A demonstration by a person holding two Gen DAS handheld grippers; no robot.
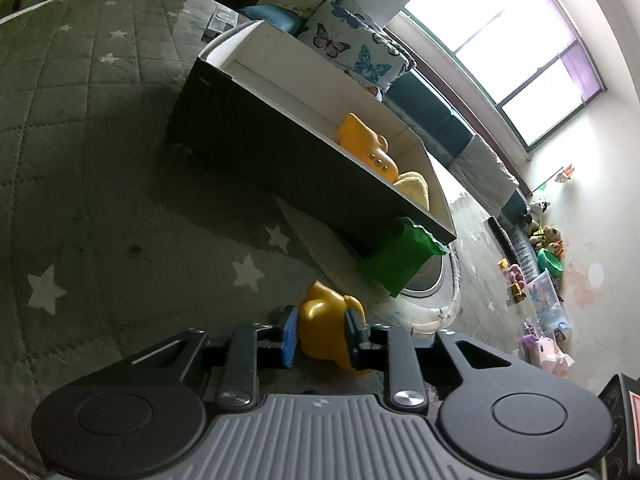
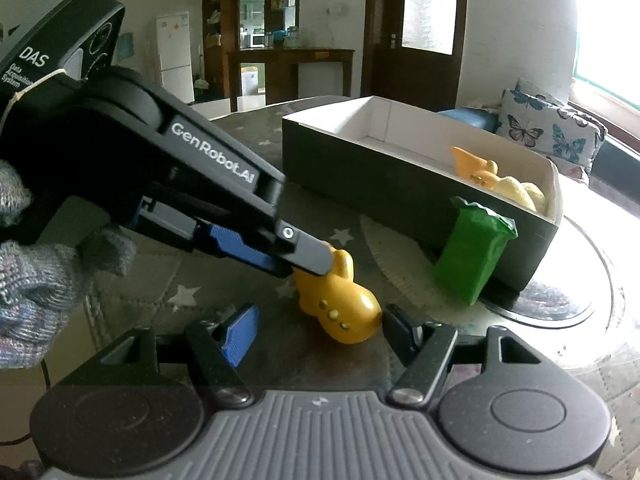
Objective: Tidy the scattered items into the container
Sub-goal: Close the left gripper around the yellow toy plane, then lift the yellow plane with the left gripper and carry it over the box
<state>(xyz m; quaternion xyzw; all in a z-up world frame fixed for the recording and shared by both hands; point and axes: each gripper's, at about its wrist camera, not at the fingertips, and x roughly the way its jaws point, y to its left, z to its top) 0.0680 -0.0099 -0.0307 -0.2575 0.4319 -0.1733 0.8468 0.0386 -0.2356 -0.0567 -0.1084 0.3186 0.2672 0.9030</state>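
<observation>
My left gripper (image 2: 298,258) is black, lettered "GenRobot.AI" and "DAS", with blue pads and silver screws. My right gripper (image 2: 320,330) matches, above a ribbed grey housing. My hand (image 2: 36,276) wears a grey knitted glove.

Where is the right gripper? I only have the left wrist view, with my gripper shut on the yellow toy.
Observer: The right gripper is open, its fingers either side of the yellow toy's rounded end.
Operator: Is the toy lifted?
Observer: No, it lies on the star-patterned mat; the left gripper clamps its tail end.
Operator: Room in the box?
Observer: Yes, the far half of the box is bare.
</observation>
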